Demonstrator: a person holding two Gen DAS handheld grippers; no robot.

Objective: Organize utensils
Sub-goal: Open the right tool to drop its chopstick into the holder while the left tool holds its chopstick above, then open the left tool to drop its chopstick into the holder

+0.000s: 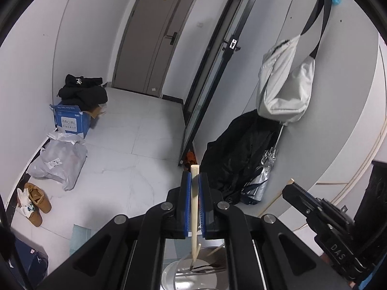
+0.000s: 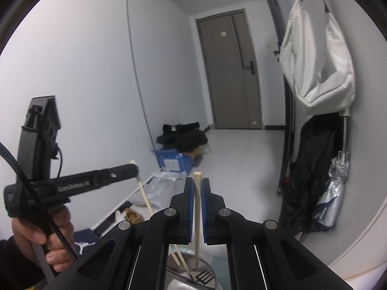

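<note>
Wooden chopsticks, one (image 1: 194, 207) clamped upright in my left gripper (image 1: 194, 181) and one (image 2: 197, 207) in my right gripper (image 2: 197, 183), hang above the steel bowl (image 2: 180, 281) holding a fork (image 2: 205, 276); next I judge I must carry them to wherever utensils belong

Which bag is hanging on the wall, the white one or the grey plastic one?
The white bag, hung by its black strap; the grey plastic bag lies on the floor.

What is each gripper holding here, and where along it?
Left gripper and right gripper each clamp one wooden chopstick near its thick upper end, tips down.
</note>
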